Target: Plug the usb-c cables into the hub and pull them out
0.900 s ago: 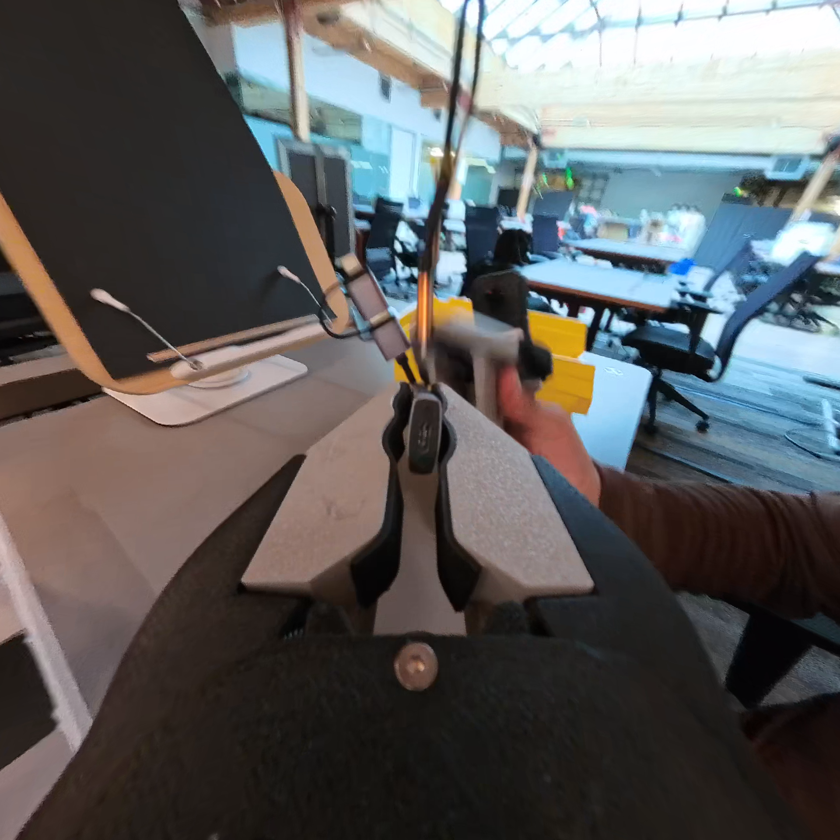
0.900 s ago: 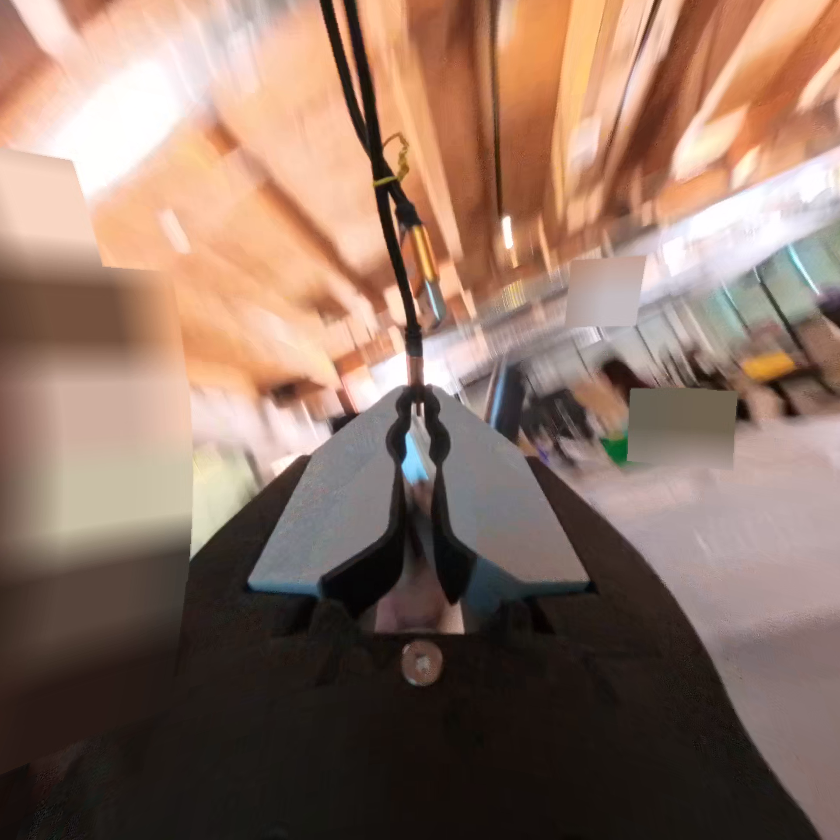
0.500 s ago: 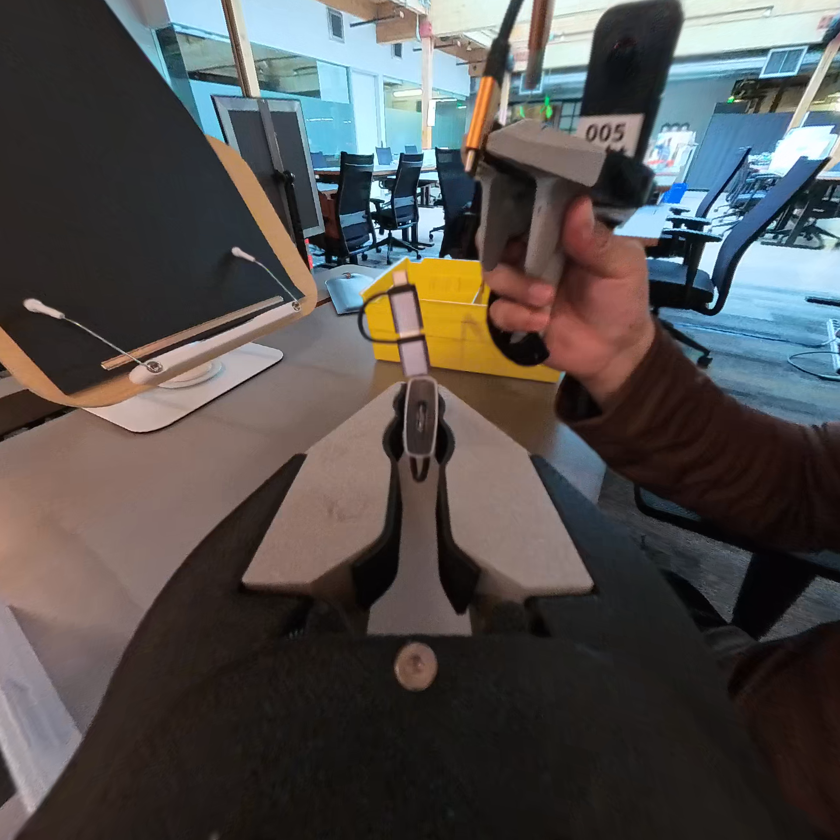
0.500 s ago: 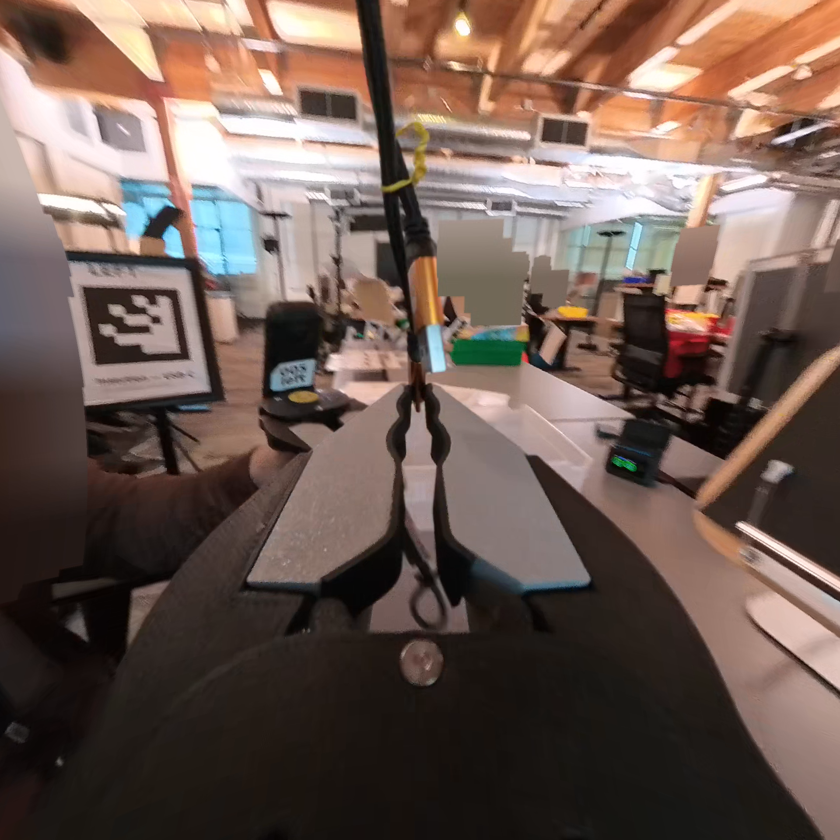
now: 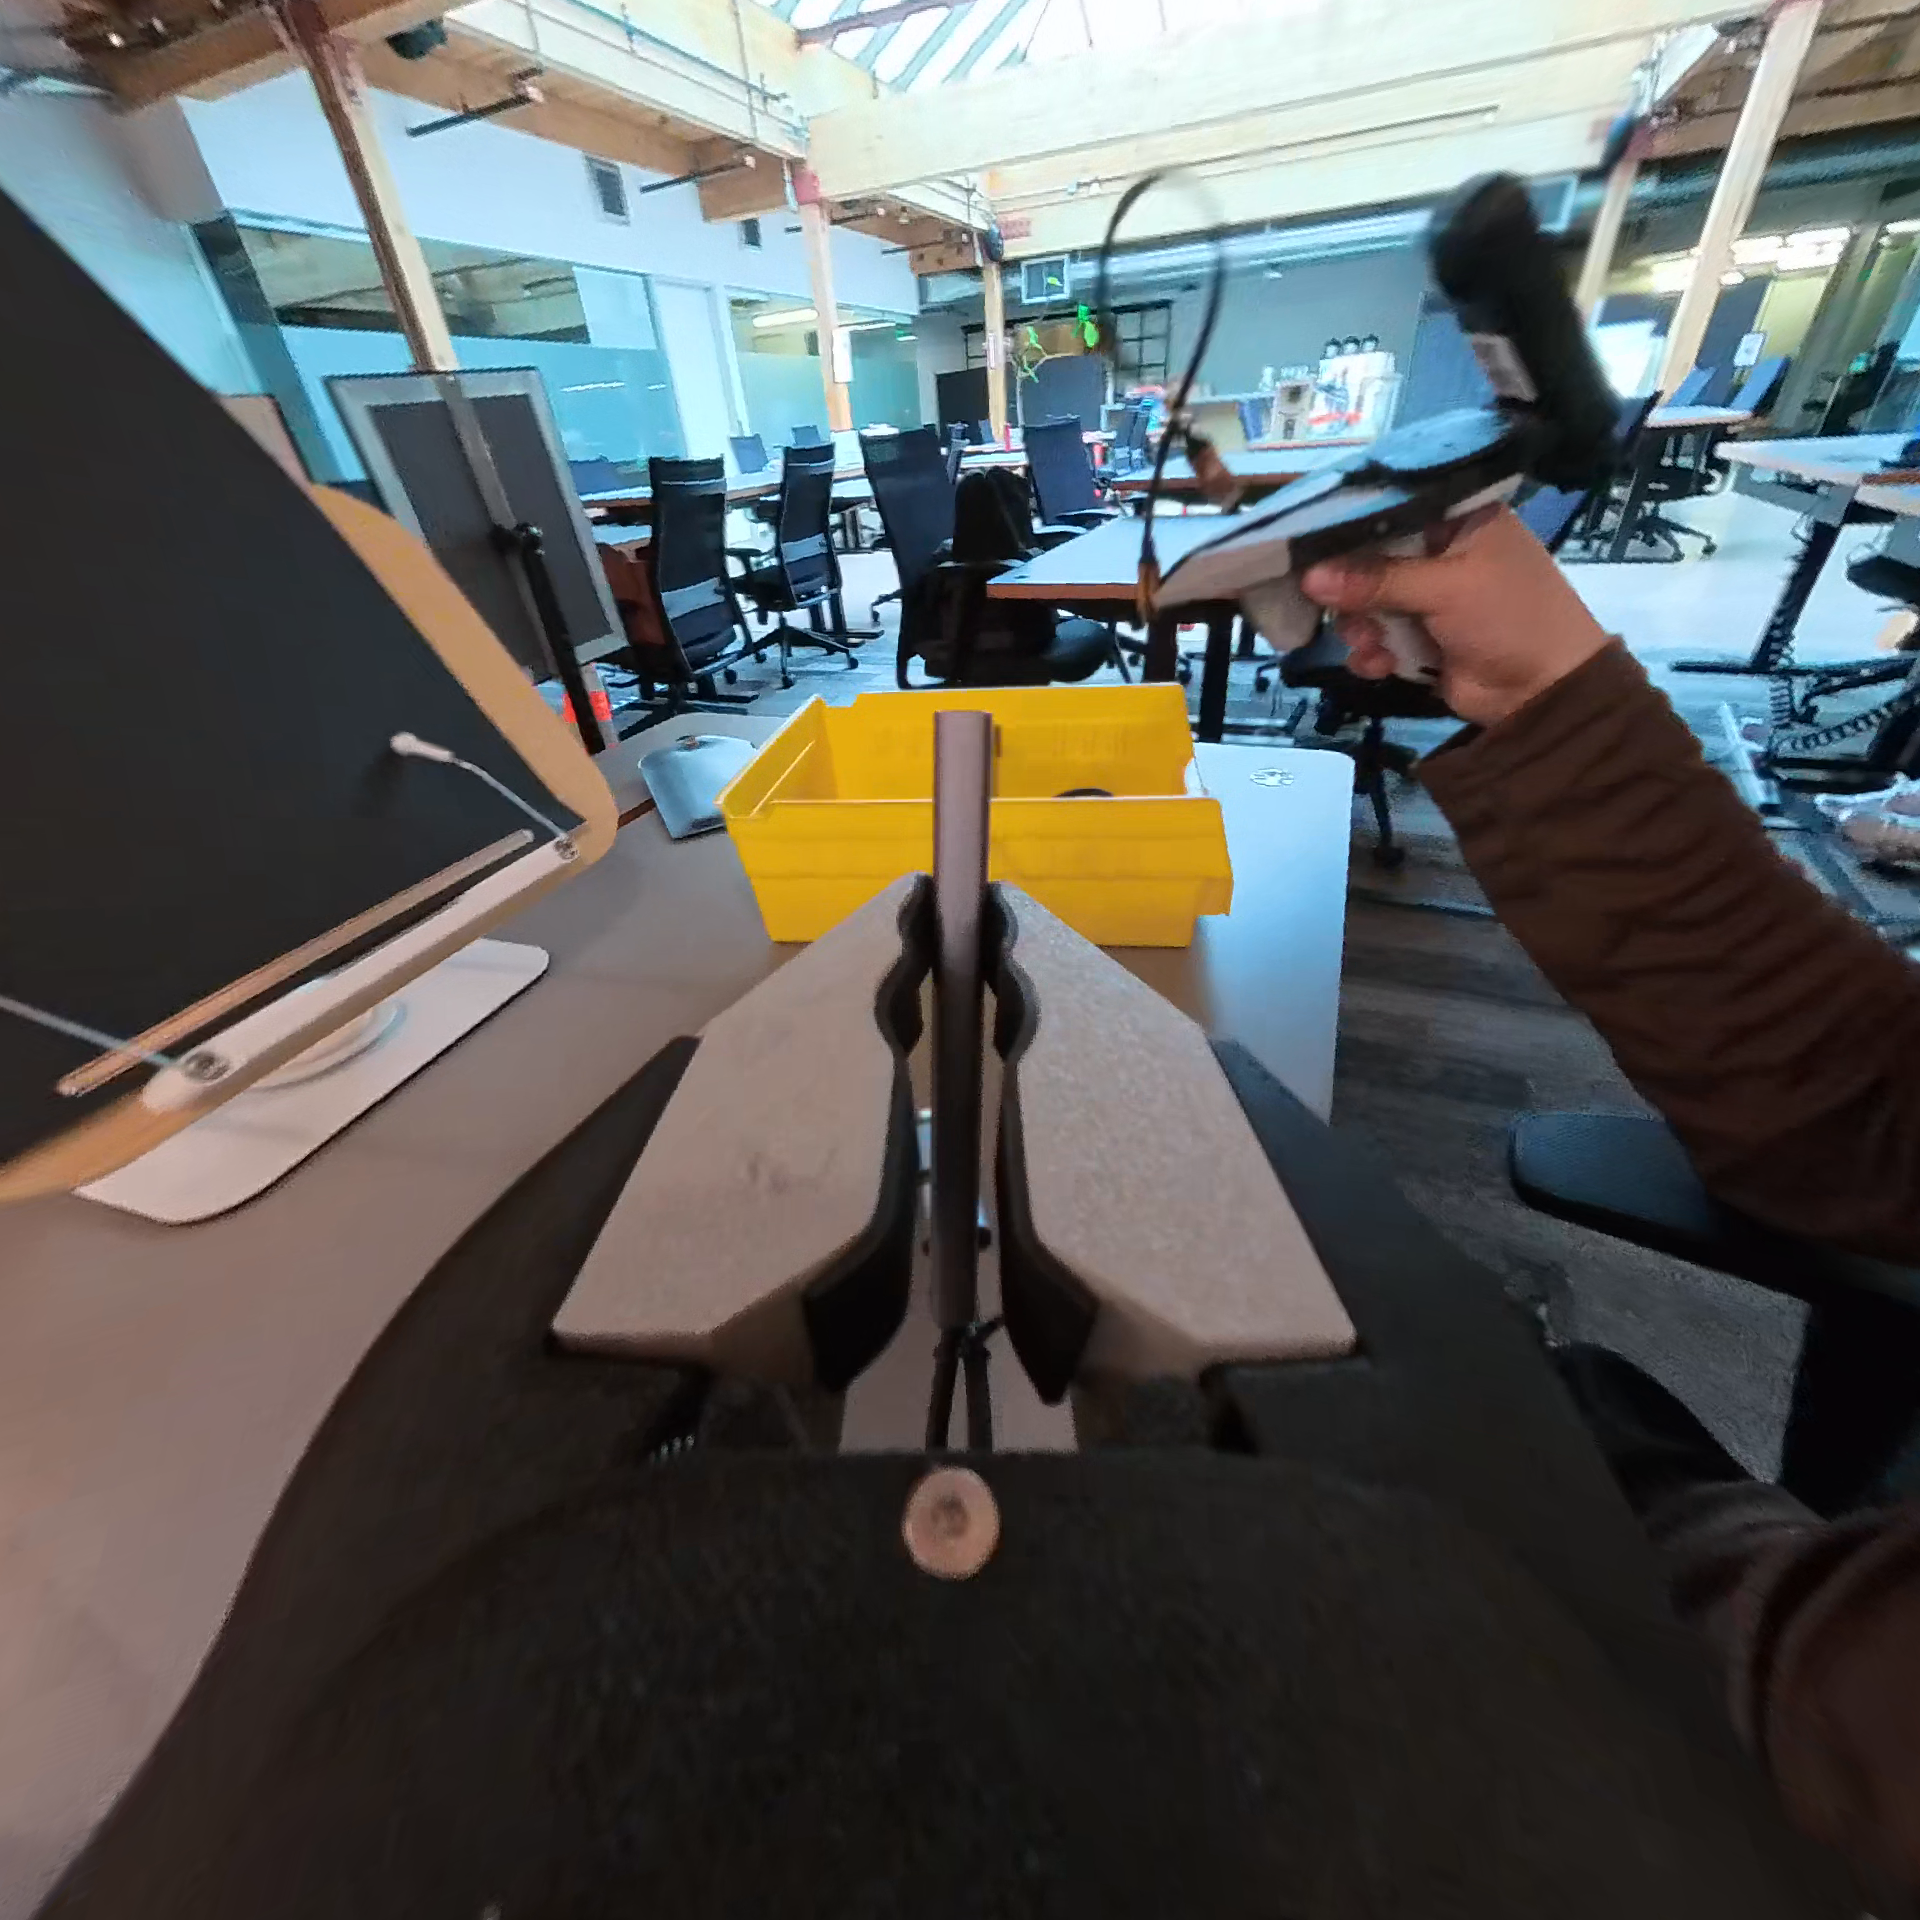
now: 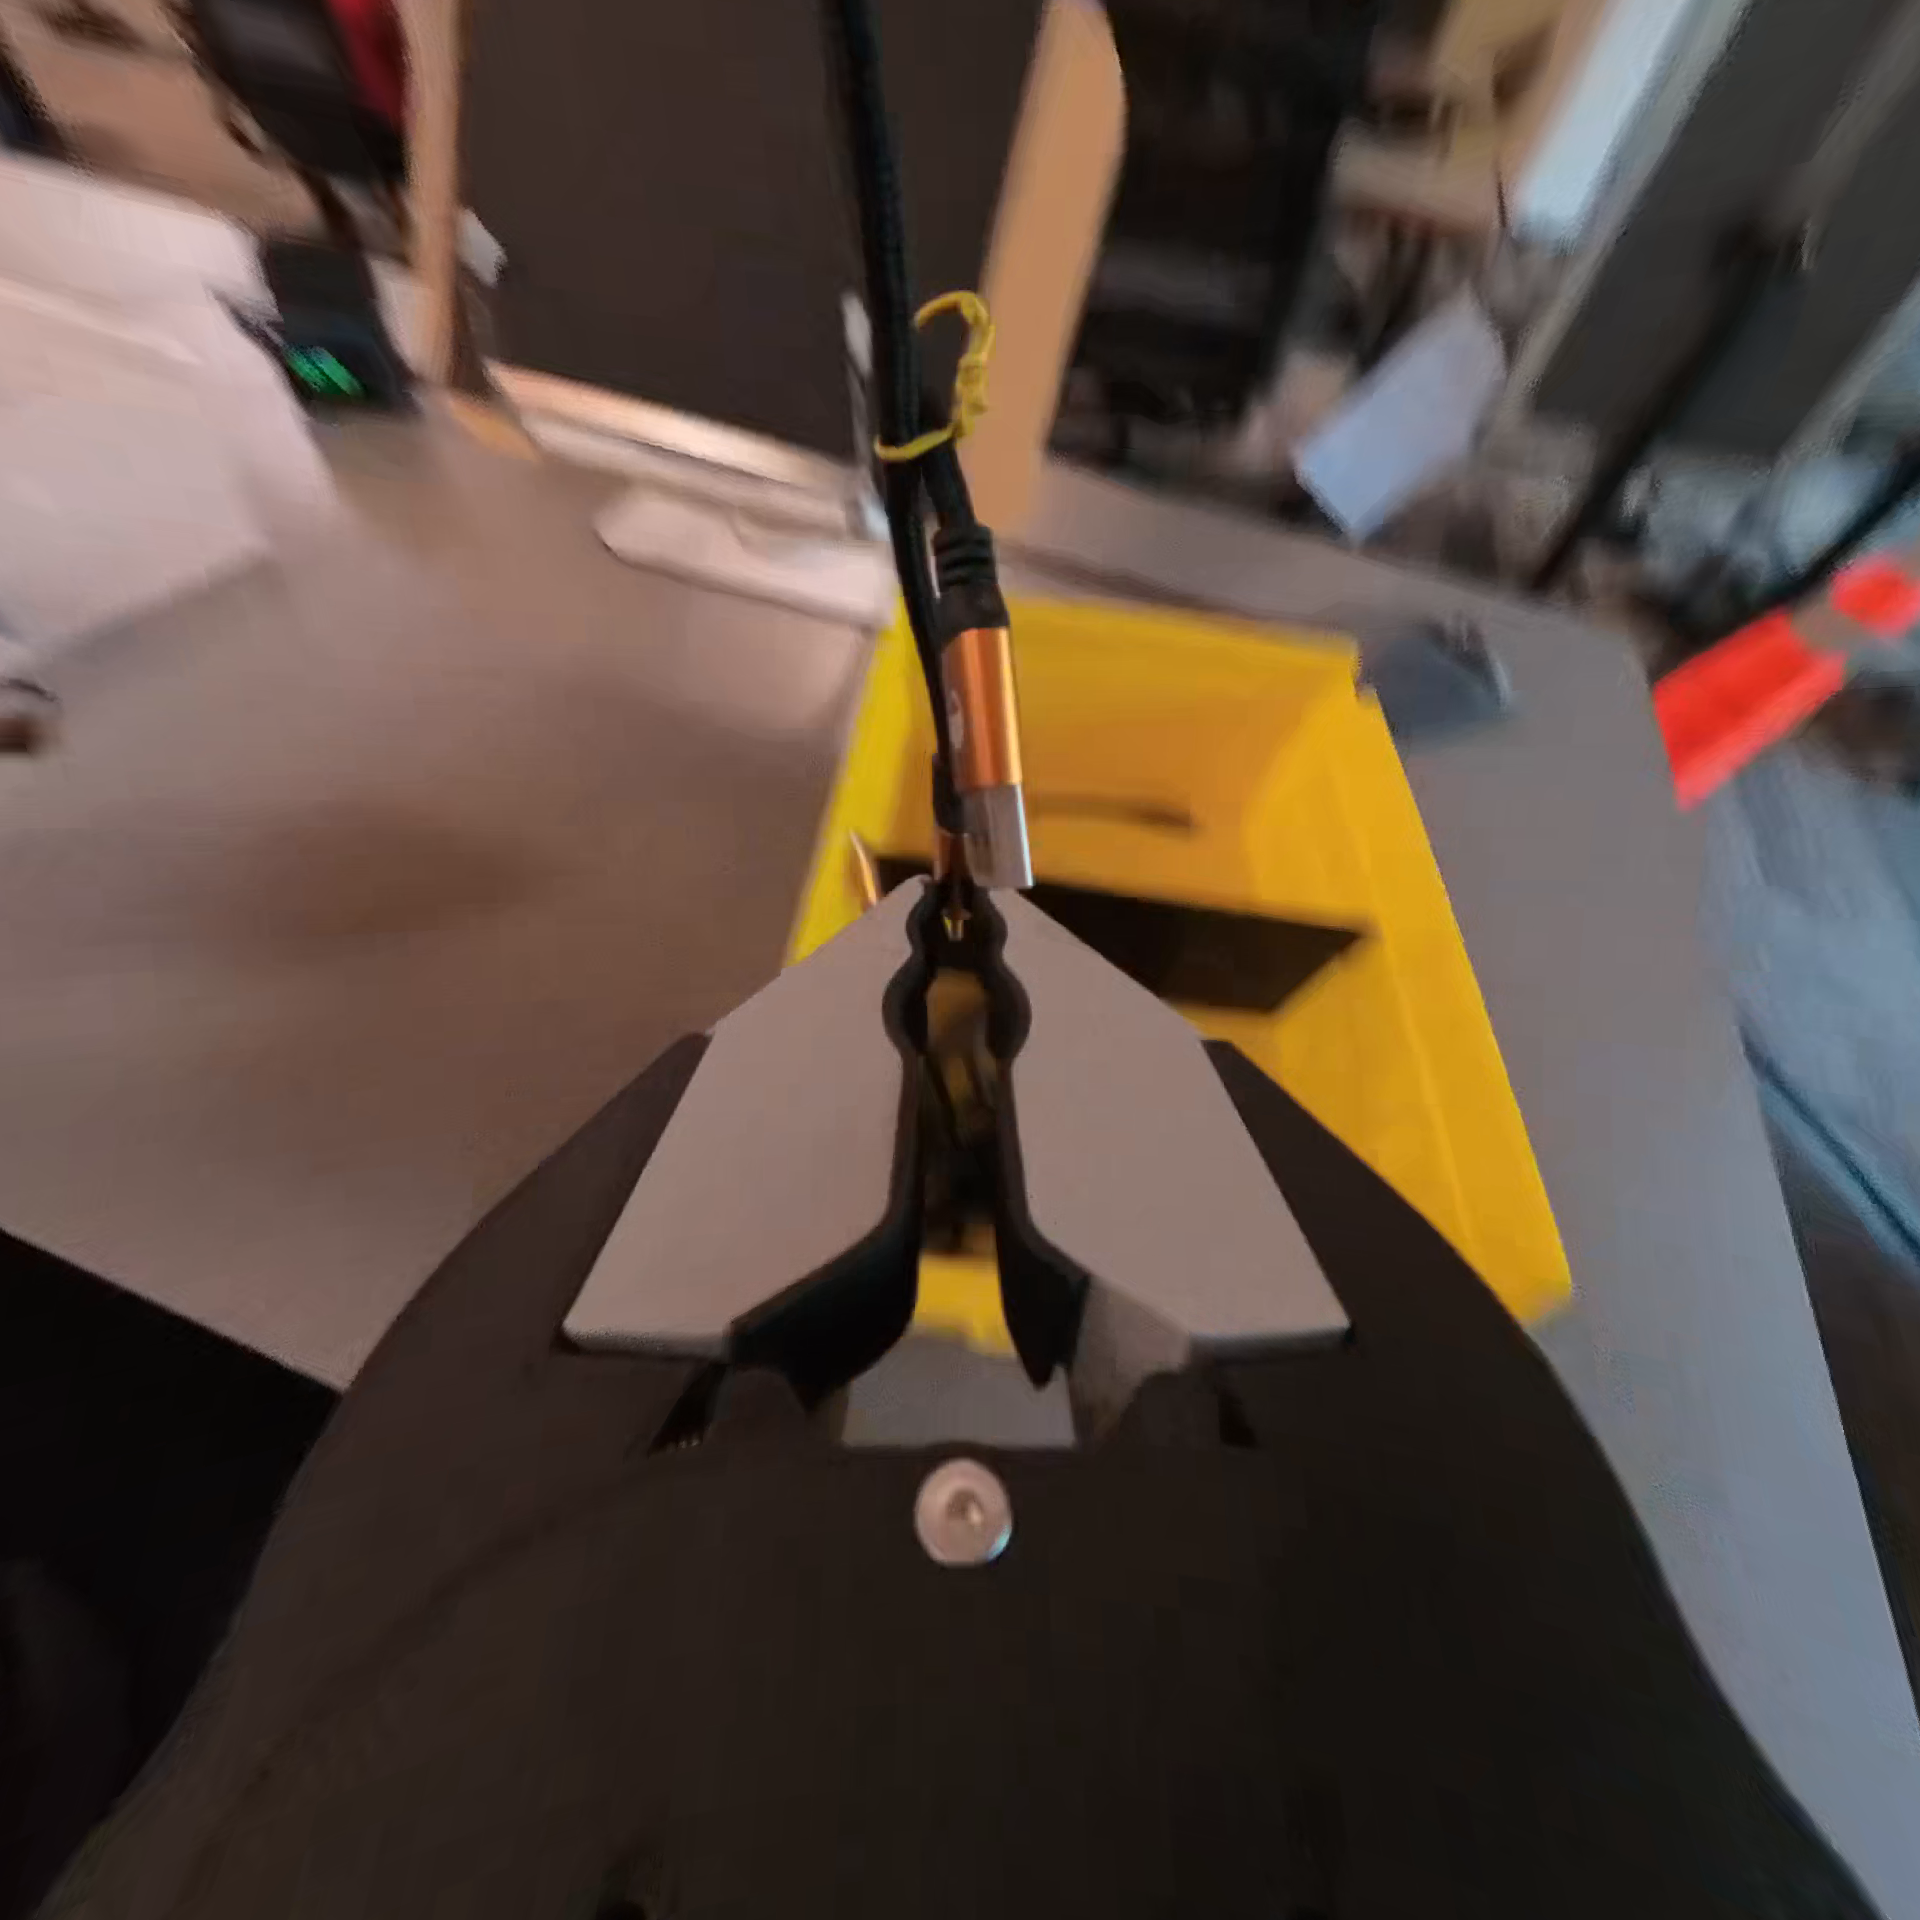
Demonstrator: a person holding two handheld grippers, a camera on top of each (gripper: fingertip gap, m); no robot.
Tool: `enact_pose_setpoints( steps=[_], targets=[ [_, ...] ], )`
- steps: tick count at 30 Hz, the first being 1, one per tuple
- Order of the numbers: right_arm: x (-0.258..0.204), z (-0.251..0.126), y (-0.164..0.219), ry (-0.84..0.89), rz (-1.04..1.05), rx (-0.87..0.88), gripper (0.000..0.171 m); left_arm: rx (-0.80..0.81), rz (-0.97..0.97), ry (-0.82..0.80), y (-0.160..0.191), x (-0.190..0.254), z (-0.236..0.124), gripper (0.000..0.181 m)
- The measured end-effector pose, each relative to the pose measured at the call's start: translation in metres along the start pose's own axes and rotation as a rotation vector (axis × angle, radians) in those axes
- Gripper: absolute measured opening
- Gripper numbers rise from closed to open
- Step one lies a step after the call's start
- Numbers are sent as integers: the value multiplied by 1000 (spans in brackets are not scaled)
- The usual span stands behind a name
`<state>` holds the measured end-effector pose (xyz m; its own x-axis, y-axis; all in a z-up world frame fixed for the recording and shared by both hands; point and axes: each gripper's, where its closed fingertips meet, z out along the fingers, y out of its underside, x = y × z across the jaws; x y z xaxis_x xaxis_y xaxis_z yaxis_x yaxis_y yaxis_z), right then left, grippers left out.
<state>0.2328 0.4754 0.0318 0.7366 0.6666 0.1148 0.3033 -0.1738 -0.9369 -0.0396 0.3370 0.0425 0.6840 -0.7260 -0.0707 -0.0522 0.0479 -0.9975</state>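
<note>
My left gripper (image 5: 958, 906) is shut on the grey hub (image 5: 958, 790), a thin slab seen edge-on that sticks out past the fingertips towards a yellow bin (image 5: 1101, 842). My right gripper (image 6: 954, 906) is shut on one end of a black braided usb-c cable (image 6: 883, 208). The cable's other orange-collared plug (image 6: 985, 727) hangs free just above the tips, with a yellow tie (image 6: 951, 416) higher up. In the left wrist view the right gripper (image 5: 1155, 594) is held by a hand at the upper right, apart from the hub, and the cable (image 5: 1195, 343) loops above it.
The yellow bin (image 6: 1382, 987) lies below the right gripper on the grey table (image 6: 416, 883). A tilted black board with a tan rim (image 5: 208, 675) stands on a white base at the left. A small device with a green display (image 6: 322, 364) sits at the far left. Office chairs and desks are behind.
The right gripper has swung away from above the hub to the upper right and now points down over the yellow bin, still holding the cable. The left gripper keeps the hub.
</note>
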Motion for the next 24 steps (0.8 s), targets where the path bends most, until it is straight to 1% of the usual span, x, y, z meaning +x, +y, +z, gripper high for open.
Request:
enact_pose_setpoints(
  steps=[3, 4, 5, 6, 7, 8, 9, 12, 13, 14, 15, 17, 19, 21, 22, 24],
  targets=[
    [34, 10, 73, 109, 91, -319, 2, -20, 9, 51, 5, 11, 16, 6],
    [41, 14, 97, 142, 111, -433, 9, -27, 11, 64, 7, 13, 20, 6],
    [46, 18, 117, 172, 115, -533, 22, -35, 10, 77, 10, 15, 23, 6],
    [49, 21, 130, 193, 109, -607, 26, -39, 9, 84, 12, 16, 25, 7],
    [49, 24, 135, 200, 101, -635, 28, -41, 9, 90, 13, 16, 27, 7],
    [47, 29, 131, 194, 92, -619, 29, -40, 9, 96, 14, 16, 27, 7],
    [44, 34, 123, 191, 82, -582, 30, -37, 4, 99, 14, 16, 26, 7],
    [42, 39, 92, 235, 34, -487, 45, -9, -24, 112, 9, 12, 20, 6],
    [37, 40, 79, 228, 15, -446, 47, 8, -36, 123, 6, 13, 17, 6],
    [24, 41, 63, 187, -1, -393, 48, 27, -50, 138, 4, 13, 14, 6],
    [4, 44, 46, 111, -18, -326, 48, 44, -67, 153, 1, 14, 10, 6],
    [-56, 48, 8, -127, -74, -173, 49, 74, -107, 173, -3, 14, 4, 6],
    [-129, 46, -19, -400, -152, -53, 50, 108, -147, 196, -8, 14, -2, 7],
    [-198, 42, -28, -636, -243, -13, 51, 141, -184, 220, -12, 17, -8, 6],
    [-227, 42, -28, -720, -285, -10, 50, 152, -199, 228, -13, 19, -10, 6],
    [-275, 46, -26, -833, -348, -13, 49, 160, -209, 231, -14, 22, -14, 6]
  ],
)
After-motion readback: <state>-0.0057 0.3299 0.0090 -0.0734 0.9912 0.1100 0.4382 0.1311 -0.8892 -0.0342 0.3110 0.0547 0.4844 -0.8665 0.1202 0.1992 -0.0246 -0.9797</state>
